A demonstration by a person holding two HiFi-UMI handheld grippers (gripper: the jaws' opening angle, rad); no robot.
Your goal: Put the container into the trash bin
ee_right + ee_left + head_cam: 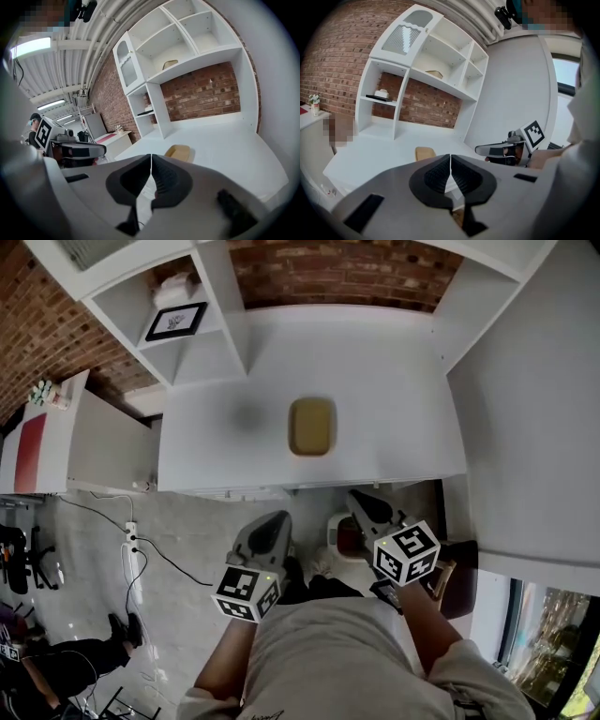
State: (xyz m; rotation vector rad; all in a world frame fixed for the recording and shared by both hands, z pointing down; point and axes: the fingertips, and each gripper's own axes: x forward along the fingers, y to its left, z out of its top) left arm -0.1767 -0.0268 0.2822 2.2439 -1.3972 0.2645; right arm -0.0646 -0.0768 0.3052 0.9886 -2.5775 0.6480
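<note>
1 tan, rounded-rectangular container [312, 426] is seen lying alone on the white desk [394, 381], well apart from both tongs. The left tongs [450, 158] are clenched, pads together, with nothing between them. The right tongs [151, 158] are likewise clenched and empty. Both are held short of the desk's near edge. The white-rimmed bin [332, 526], on the floor under that edge near the right tongs, is shown only in the head view. In each gripper view the other gripper is seen to the side, with the container beyond the pad tips.
</note>
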